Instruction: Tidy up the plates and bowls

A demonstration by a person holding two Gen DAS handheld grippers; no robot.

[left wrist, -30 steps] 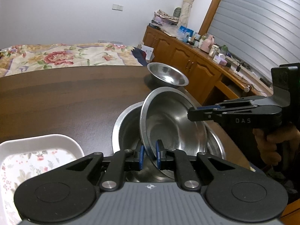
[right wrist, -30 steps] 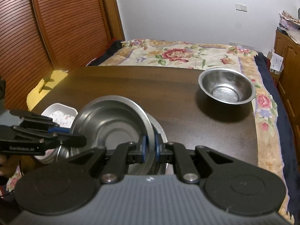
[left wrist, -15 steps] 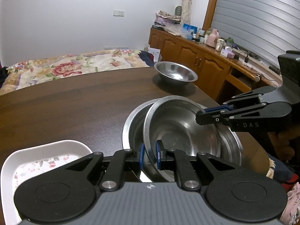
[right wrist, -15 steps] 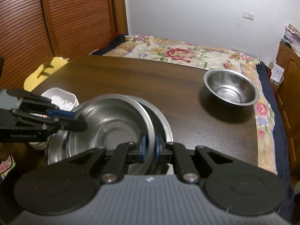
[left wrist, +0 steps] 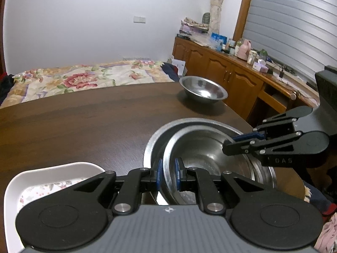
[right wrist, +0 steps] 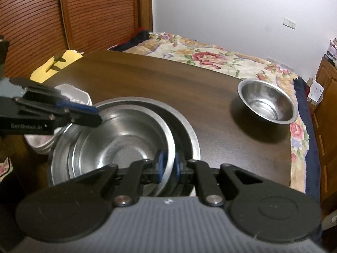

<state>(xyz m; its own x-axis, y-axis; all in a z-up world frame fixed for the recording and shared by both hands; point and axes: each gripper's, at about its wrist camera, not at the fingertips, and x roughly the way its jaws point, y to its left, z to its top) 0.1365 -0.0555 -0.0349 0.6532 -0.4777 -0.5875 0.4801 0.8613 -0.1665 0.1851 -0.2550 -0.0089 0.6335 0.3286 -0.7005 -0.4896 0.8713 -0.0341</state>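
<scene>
A steel bowl [left wrist: 206,154] sits inside a larger steel bowl [left wrist: 152,145] on the dark wooden table [left wrist: 84,122]. My left gripper [left wrist: 167,174] is shut on the inner bowl's near rim. My right gripper [right wrist: 168,166] is shut on the opposite rim of the same bowl [right wrist: 122,135], and the big bowl's rim [right wrist: 187,130] rings it. Each gripper shows in the other's view: the right gripper [left wrist: 231,142] and the left gripper [right wrist: 92,116] both pinch the rim. A third, smaller steel bowl [left wrist: 203,89] stands alone at the table's far right edge.
A white dish with a floral pattern [left wrist: 42,181] sits on the table left of the nested bowls, stacked on others in the right wrist view [right wrist: 78,94]. Beyond the table lie a flowered bedspread [left wrist: 84,78] and wooden cabinets [left wrist: 231,78].
Both grippers have lowered the tilted bowl into the larger bowl, and it now lies nearly level inside it. Both cameras have dropped and pulled back slightly.
</scene>
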